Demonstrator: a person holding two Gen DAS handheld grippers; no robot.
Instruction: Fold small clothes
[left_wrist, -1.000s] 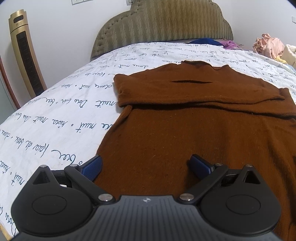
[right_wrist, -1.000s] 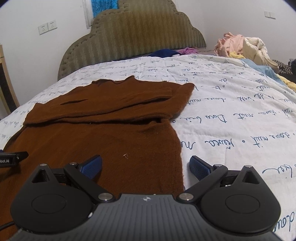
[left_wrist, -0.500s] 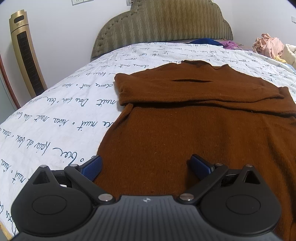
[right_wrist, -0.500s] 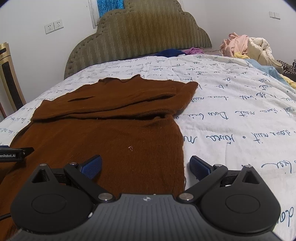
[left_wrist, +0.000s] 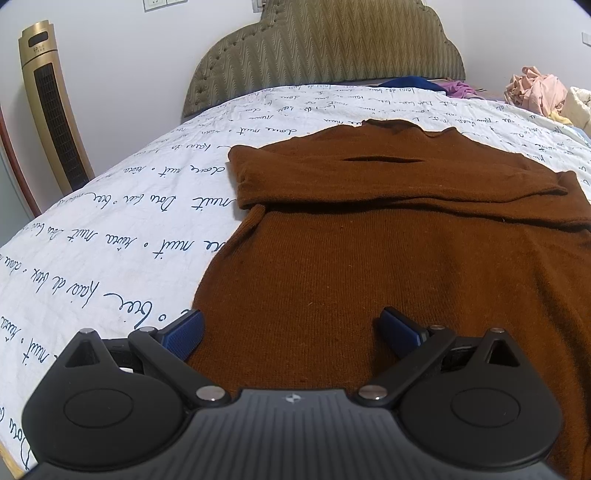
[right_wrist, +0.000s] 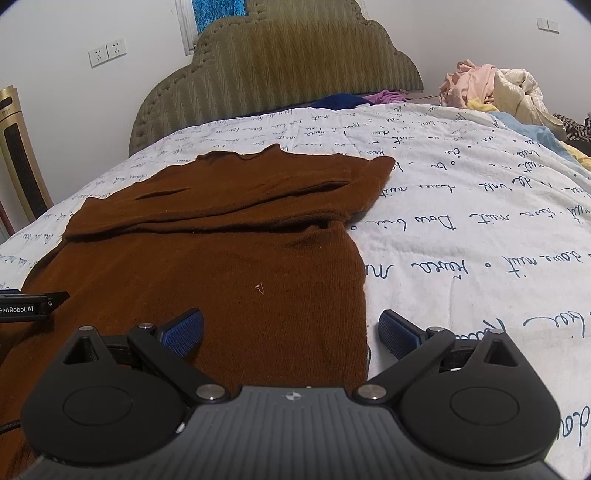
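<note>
Near the bed's (left_wrist: 110, 236) foot edge, both grippers, left (left_wrist: 291, 328) and right (right_wrist: 291, 328), hang with jaws open, straddling the sweater's (left_wrist: 369, 258) two hem corners; its length runs toward the headboard (right_wrist: 280, 74).

— How is the scene lit?
— Soft, even indoor light is seen — shadows stay faint, no glare.
— Any distortion?
— Strong fisheye bending is noted; corners are vignetted black.
</note>
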